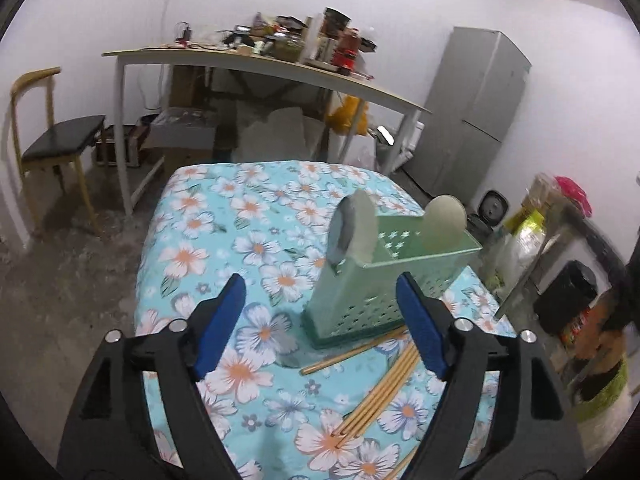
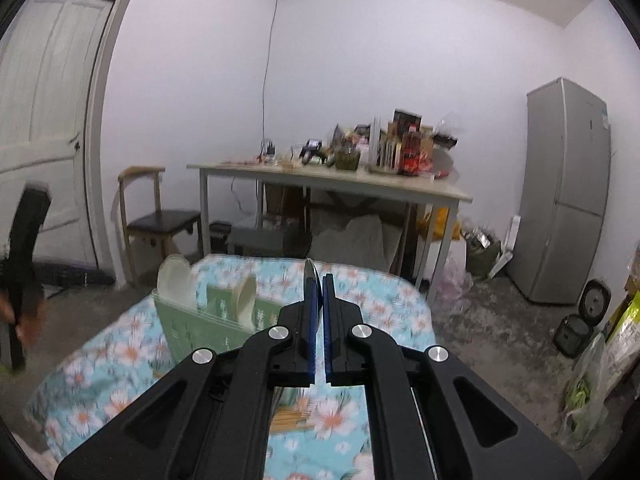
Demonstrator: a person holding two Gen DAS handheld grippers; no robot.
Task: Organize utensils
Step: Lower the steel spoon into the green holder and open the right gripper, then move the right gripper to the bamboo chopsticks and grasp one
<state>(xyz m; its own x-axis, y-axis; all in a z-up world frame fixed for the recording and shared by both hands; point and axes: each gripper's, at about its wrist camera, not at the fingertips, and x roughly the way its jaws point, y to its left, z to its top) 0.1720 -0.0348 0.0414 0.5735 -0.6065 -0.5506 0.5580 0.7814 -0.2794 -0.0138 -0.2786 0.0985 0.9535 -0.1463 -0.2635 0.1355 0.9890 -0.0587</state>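
A pale green perforated utensil holder (image 1: 420, 248) with two rounded ears stands on the floral tablecloth (image 1: 224, 216). Several wooden chopsticks (image 1: 384, 392) lie loose on the cloth at its near side. My left gripper (image 1: 320, 280) hovers over the cloth, open, with the holder's near corner just beyond its blue pads and nothing between them. In the right wrist view my right gripper (image 2: 319, 280) is raised above the table and shut on a thin dark utensil (image 2: 309, 270), seen edge-on, whose pointed tip sticks out past the fingers. The holder (image 2: 200, 320) sits below and to its left.
Beyond the table stand a long white table (image 1: 256, 60) crowded with bottles and jars, a wooden chair (image 1: 52, 144) at left and a grey fridge (image 1: 476, 112) at right. Bags and a rice cooker (image 2: 596, 300) sit on the floor at right. A door (image 2: 44, 120) is at far left.
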